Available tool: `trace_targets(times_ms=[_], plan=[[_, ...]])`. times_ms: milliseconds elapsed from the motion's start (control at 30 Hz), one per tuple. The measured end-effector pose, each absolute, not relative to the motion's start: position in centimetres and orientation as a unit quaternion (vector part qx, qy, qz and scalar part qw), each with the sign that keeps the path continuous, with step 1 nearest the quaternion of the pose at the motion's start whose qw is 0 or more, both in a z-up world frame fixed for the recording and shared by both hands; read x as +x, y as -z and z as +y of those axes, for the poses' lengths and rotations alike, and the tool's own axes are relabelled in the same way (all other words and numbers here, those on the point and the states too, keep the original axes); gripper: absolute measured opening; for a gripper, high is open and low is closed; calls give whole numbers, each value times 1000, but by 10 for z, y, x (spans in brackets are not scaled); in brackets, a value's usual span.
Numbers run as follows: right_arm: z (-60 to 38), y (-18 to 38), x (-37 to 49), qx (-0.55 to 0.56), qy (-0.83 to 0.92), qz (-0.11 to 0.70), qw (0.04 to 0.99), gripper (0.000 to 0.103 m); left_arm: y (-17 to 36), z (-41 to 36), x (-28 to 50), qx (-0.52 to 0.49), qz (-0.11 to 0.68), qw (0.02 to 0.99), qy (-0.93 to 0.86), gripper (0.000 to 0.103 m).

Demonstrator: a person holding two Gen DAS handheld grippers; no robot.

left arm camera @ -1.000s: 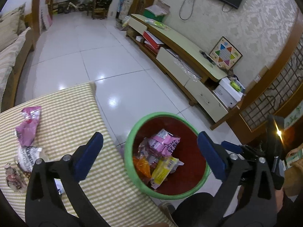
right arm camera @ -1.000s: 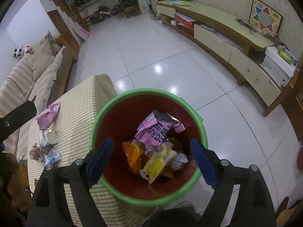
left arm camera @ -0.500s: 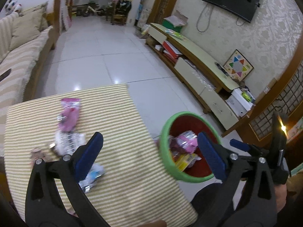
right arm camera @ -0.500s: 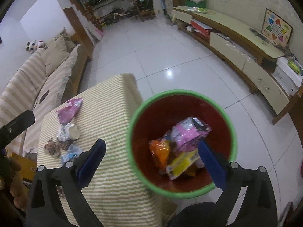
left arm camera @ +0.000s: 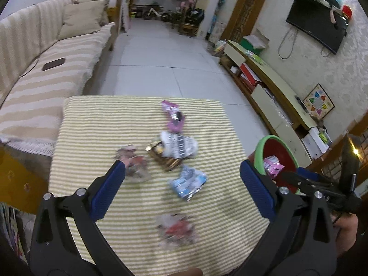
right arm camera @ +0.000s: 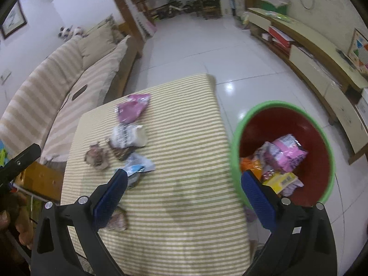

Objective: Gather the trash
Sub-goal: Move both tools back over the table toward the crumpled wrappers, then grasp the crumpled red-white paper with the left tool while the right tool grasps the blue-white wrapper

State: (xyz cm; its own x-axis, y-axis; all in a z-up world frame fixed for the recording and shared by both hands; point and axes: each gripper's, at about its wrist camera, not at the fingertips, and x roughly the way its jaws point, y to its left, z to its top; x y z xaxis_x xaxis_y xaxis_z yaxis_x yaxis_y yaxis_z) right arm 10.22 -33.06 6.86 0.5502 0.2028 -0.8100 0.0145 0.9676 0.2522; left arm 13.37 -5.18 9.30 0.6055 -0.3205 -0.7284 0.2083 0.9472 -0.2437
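Several wrappers lie on the striped table (left arm camera: 96,124): a purple packet (left arm camera: 174,116), a white packet (left arm camera: 178,145), a light blue packet (left arm camera: 189,182), a brownish wrapper (left arm camera: 133,163) and a red-and-white wrapper (left arm camera: 178,228). My left gripper (left arm camera: 182,169) hangs open above them with nothing between its blue pads. A green-rimmed red bin (right arm camera: 238,135) full of wrappers stands on the floor right of the table. My right gripper (right arm camera: 184,177) is wide open and empty over the table's right half (right arm camera: 184,138), its right finger in front of the bin's near rim.
A striped sofa (left arm camera: 41,69) runs along the left behind the table. A long low TV cabinet (left arm camera: 271,92) lines the right wall, with white tiled floor (left arm camera: 165,64) between. An orange cabinet (left arm camera: 20,179) stands left of the table.
Both grippers have swung left from above the bin to over the table. The wrappers now sit in the middle of the left wrist view and the bin has slid to the right.
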Motion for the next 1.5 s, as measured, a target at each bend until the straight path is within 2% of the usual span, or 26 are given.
trace_targets(times_ms=[300, 833, 900, 1033, 1133, 1500], plan=[[-284, -64, 97, 77, -74, 477, 872, 96, -66, -18, 109, -67, 452, 874, 167, 98], [-270, -46, 106, 73, -84, 498, 860, 96, 38, -74, 100, -3, 537, 821, 196, 96], [-270, -43, 109, 76, -85, 502, 857, 96, 43, -76, 103, 0, 539, 820, 193, 89], [-267, -31, 115, 80, -89, 514, 850, 96, 56, -68, 112, -20, 556, 808, 193, 52], [-262, -25, 121, 81, -95, 519, 845, 96, 55, -53, 116, -47, 554, 809, 193, 42], [-233, 13, 158, 91, -110, 552, 821, 96, 29, 26, 129, -108, 518, 840, 116, 39]])
